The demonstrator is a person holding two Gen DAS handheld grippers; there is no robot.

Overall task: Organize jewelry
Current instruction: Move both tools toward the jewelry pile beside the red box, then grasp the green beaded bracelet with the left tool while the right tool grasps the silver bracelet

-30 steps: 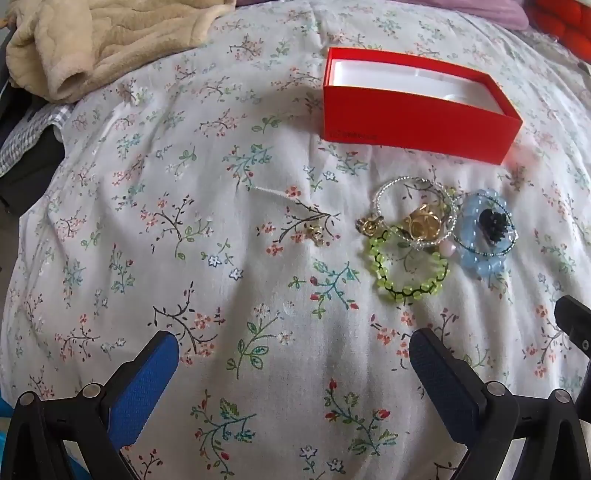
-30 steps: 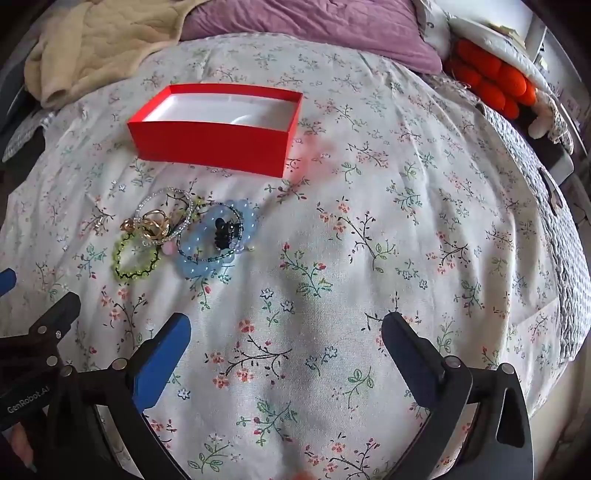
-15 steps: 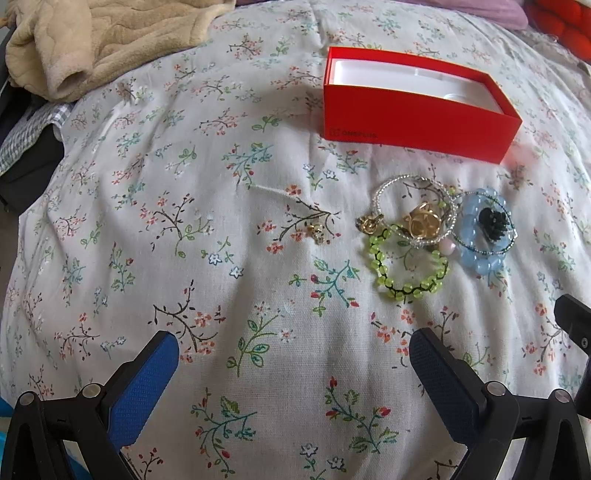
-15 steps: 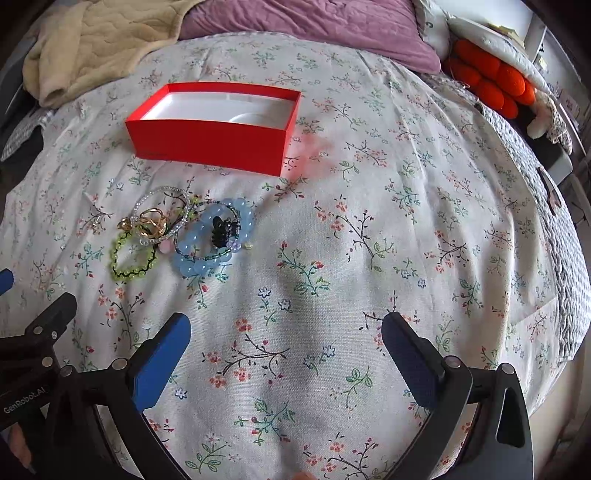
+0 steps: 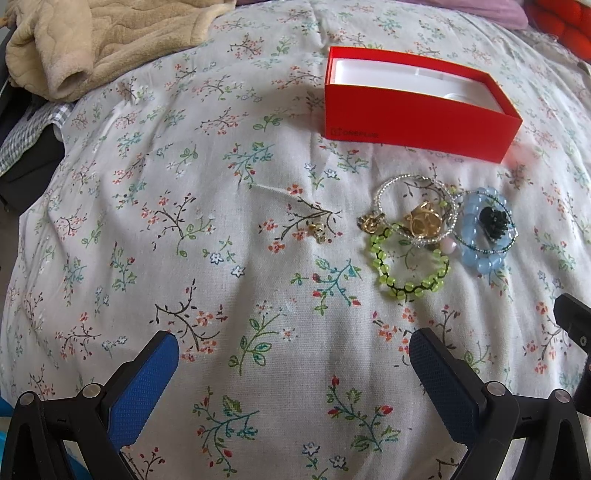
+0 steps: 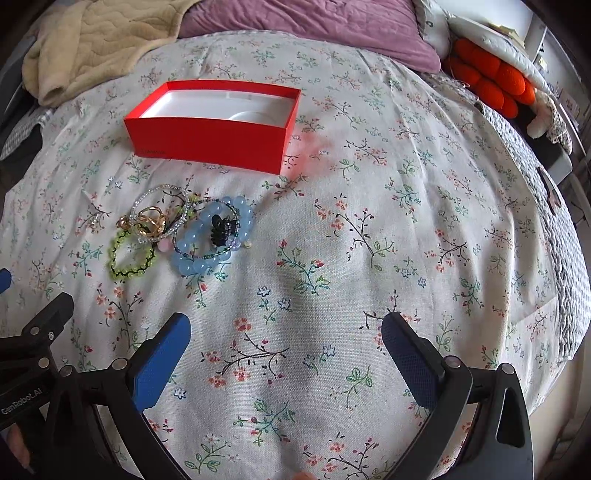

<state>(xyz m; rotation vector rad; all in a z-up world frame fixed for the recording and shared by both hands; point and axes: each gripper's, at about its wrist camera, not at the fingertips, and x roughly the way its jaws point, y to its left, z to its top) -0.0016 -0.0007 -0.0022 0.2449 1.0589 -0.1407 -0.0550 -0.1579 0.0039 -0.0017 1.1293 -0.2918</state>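
Note:
An open red box [image 5: 413, 120] with a white inside stands on the floral bedsheet; it also shows in the right wrist view [image 6: 207, 142]. In front of it lies a pile of jewelry: a green bead bracelet [image 5: 408, 284] [image 6: 129, 271], a blue bead bracelet [image 5: 476, 258] [image 6: 199, 264], a clear bead bracelet [image 5: 384, 192], gold pieces [image 5: 423, 221] [image 6: 149, 221] and a black clip [image 5: 493, 219] [image 6: 221, 230]. A small gold piece [image 5: 318, 230] lies apart to the left. My left gripper [image 5: 293, 365] and right gripper [image 6: 286, 352] are both open and empty, nearer than the pile.
A beige blanket [image 5: 103, 37] [image 6: 92, 40] lies at the far left. A purple pillow [image 6: 314, 26] and an orange plush [image 6: 491, 85] are at the back right. Dark and checked clothes [image 5: 26, 147] sit at the left edge of the bed.
The right gripper has moved slightly right and closer to the bed, so the box and jewelry shift a little in its view. The left view is almost unchanged.

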